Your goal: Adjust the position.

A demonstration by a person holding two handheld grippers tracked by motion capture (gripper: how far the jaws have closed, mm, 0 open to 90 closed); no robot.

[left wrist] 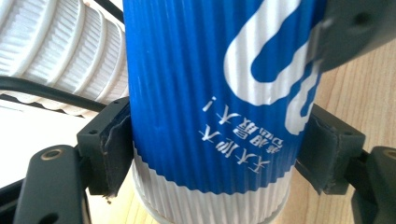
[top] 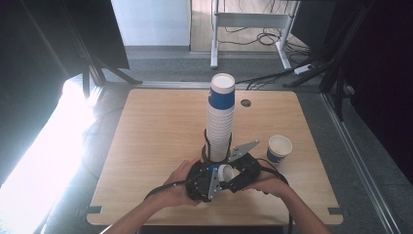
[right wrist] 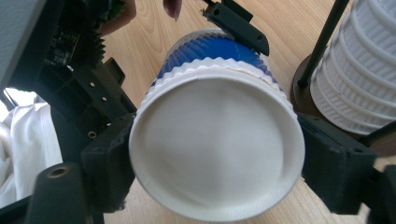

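Two grippers meet at the near edge of the table, one in each of the person's hands, and a single blue-and-white paper cup lies on its side between them, just in front of the foot of the cup stack. In the left gripper view, the left gripper has its two black jaws drawn in tight on the ribbed blue wall of that cup, one pad pressed against each side, so it is clamped on the cup. In the right gripper view, the right gripper looks straight into the cup's white mouth, with a jaw at each side of the rim; the jaws sit against the rim or very near it, and whether they press cannot be told for sure. Counted in the high view, there is one tall stack of ribbed cups standing mouth-down on a dark round stand, its top cup blue and the rest showing white, too many to count one by one. One more loose cup stands upright to the right of the stack, well apart from the grippers. One round hole shows in the table's far part.
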